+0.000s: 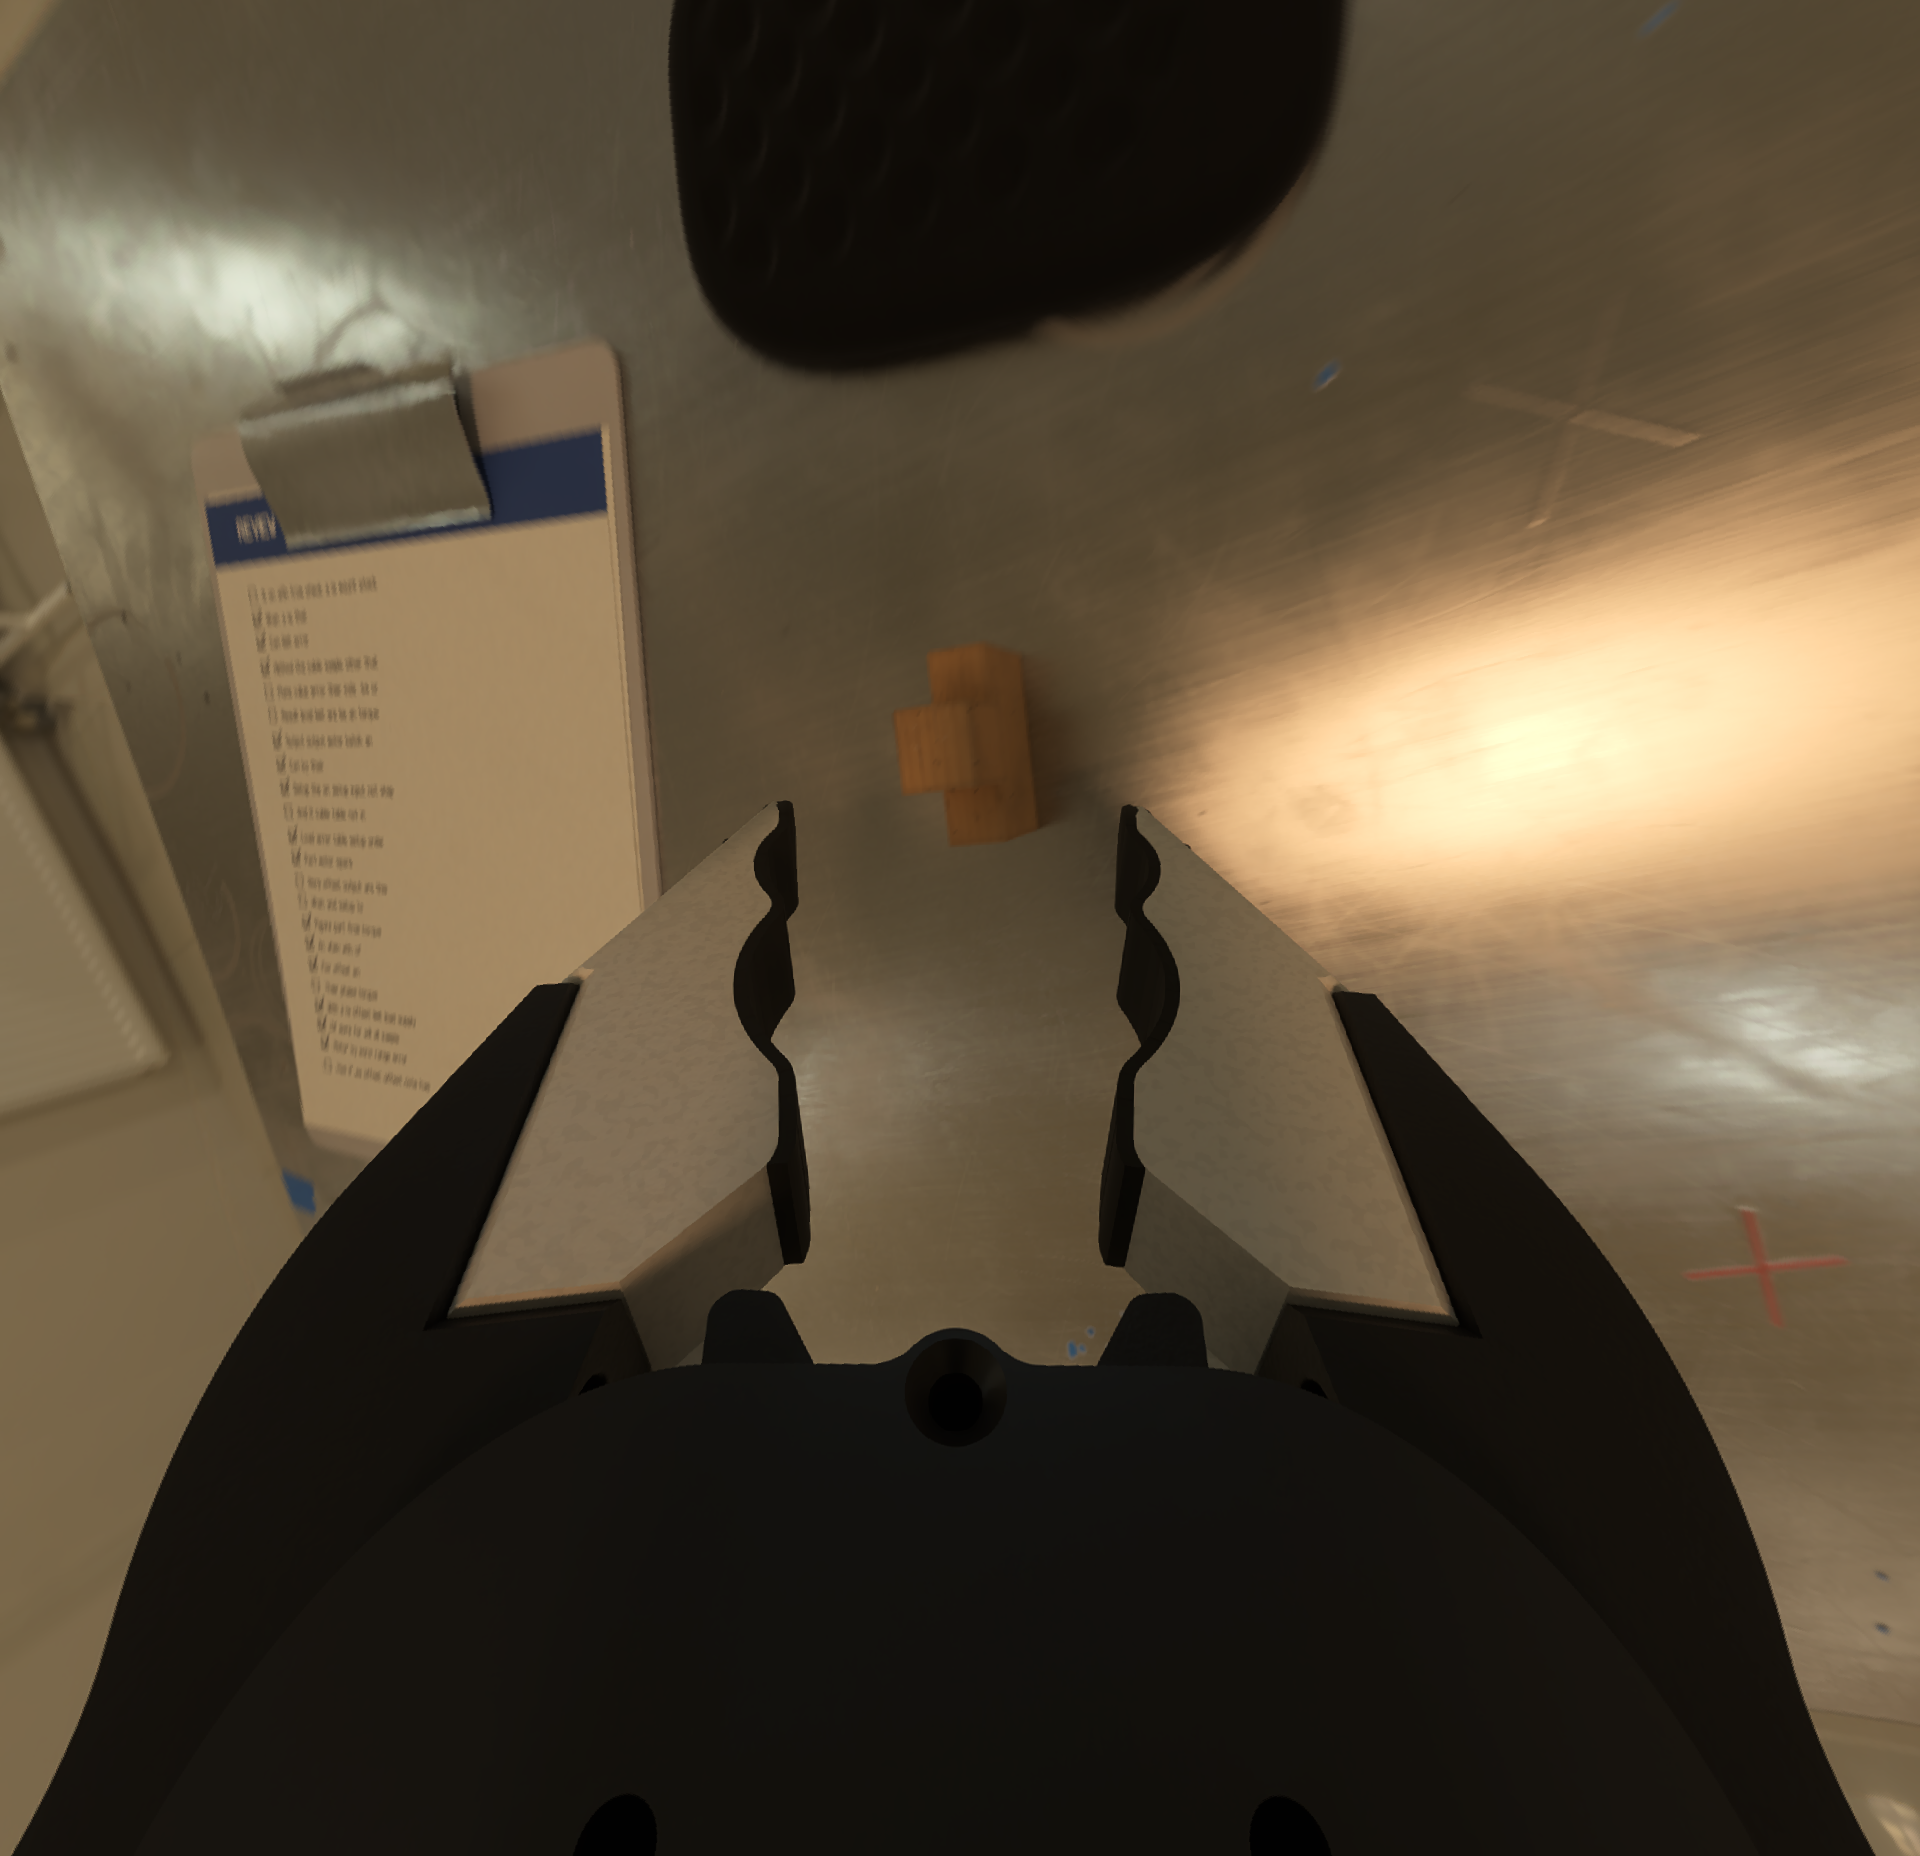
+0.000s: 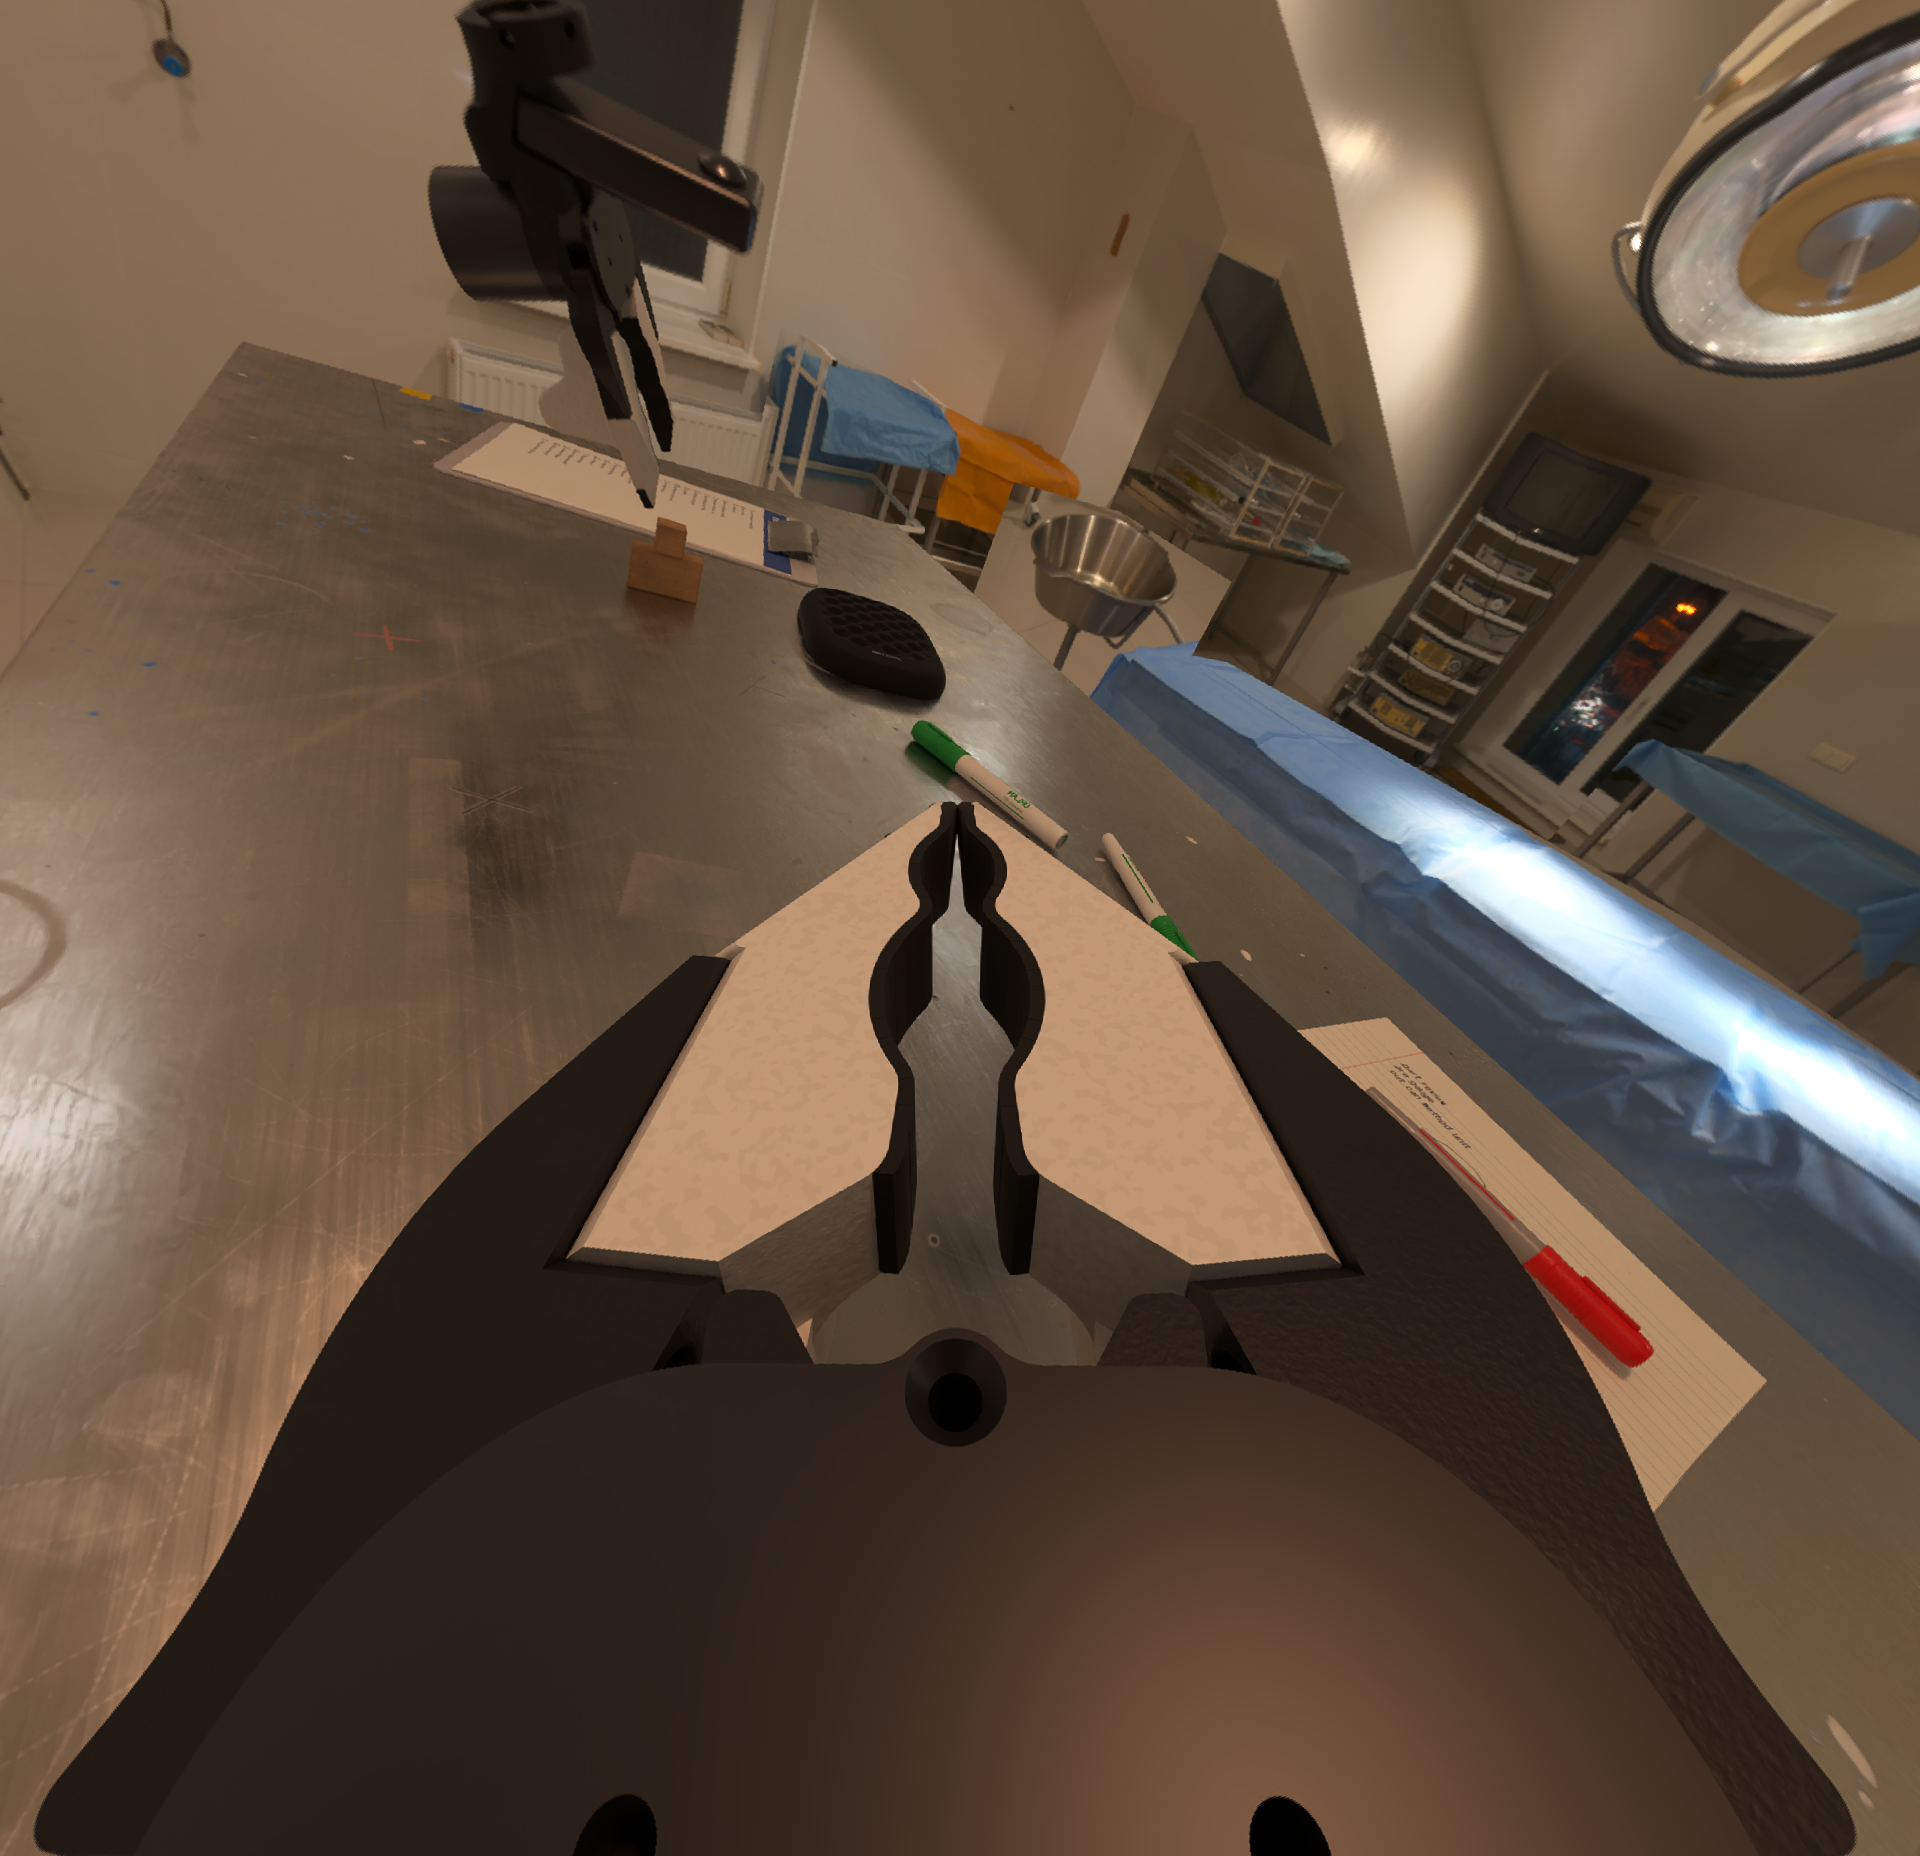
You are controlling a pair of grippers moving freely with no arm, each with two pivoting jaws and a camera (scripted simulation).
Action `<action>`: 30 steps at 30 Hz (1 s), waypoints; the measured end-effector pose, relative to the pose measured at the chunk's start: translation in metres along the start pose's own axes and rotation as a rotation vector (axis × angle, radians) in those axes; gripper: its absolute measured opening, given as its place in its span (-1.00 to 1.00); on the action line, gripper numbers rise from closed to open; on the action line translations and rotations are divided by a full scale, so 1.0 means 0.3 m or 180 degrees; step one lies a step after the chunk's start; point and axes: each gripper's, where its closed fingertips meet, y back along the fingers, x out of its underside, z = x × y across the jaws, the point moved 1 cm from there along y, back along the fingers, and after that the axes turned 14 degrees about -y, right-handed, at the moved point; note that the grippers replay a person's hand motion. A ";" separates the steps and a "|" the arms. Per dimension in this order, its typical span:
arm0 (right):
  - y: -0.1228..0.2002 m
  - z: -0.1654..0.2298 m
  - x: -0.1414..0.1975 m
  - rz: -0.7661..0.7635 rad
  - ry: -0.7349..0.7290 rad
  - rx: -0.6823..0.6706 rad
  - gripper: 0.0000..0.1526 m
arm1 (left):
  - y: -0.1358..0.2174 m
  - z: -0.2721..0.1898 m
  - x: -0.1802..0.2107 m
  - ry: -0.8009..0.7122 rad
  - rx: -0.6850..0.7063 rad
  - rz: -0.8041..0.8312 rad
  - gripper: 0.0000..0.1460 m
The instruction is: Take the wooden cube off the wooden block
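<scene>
A small wooden cube (image 1: 937, 745) sits on a longer wooden block (image 1: 987, 757) on the steel table. My left gripper (image 1: 954, 819) is open and empty, hanging above the pair and pointing down at them. In the right wrist view the cube (image 2: 671, 534) tops the block (image 2: 665, 569) at the far side of the table, with the left gripper (image 2: 646, 476) just above it. My right gripper (image 2: 957, 814) is shut and empty, low over the table's near part, far from the blocks.
A clipboard (image 1: 436, 767) lies left of the block and a black ribbed pad (image 1: 987, 144) beyond it. Near the right gripper are two green markers (image 2: 987, 783), a red marker (image 2: 1579, 1297) on a notepad (image 2: 1621, 1287), and the table edge with blue-draped tables beyond.
</scene>
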 end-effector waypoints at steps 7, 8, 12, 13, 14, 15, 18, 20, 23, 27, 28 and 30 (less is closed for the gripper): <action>0.001 0.023 0.006 0.0051 0.0079 -0.0061 -1.00 | -0.137 -0.017 0.080 0.0182 0.0088 0.0398 -0.31; 0.001 0.026 0.006 0.0055 0.0087 -0.0071 -1.00 | -0.144 -0.014 0.075 0.0251 0.0071 0.0353 -0.37; -0.001 0.034 0.009 0.0078 0.0127 -0.0085 -1.00 | -0.158 -0.006 0.051 0.0363 0.0071 0.0198 -0.40; -0.001 0.035 0.009 0.0081 0.0131 -0.0084 -1.00 | -0.159 -0.005 0.042 0.0376 0.0079 0.0136 -0.44; -0.001 0.035 0.009 0.0081 0.0132 -0.0083 -1.00 | -0.160 0.001 0.036 0.0411 0.0065 0.0073 -0.53; -0.001 0.035 0.009 0.0079 0.0131 -0.0082 -1.00 | -0.162 0.009 0.032 0.0457 0.0037 0.0037 -0.65; 0.000 0.032 0.010 0.0082 0.0126 -0.0075 -1.00 | -0.170 0.019 0.024 0.0525 0.0027 -0.0057 -0.67; -0.001 0.030 0.013 0.0095 0.0126 -0.0067 -1.00 | -0.169 0.023 0.024 0.0470 0.0014 -0.0052 -0.67; -0.004 0.027 0.019 0.0119 0.0114 -0.0066 -1.00 | -0.147 0.036 0.015 0.0500 -0.0067 -0.0186 -0.67; -0.014 0.030 0.030 0.0166 0.0126 -0.0090 -1.00 | -0.077 0.047 -0.014 0.0555 -0.0108 -0.0508 -0.67; -0.018 0.033 0.031 0.0173 0.0147 -0.0095 -1.00 | -0.051 0.044 -0.029 0.0578 -0.0102 -0.0636 -0.67; -0.028 0.046 0.026 0.0161 0.0210 -0.0113 -1.00 | 0.009 0.028 -0.067 0.0667 0.0001 -0.0973 -0.67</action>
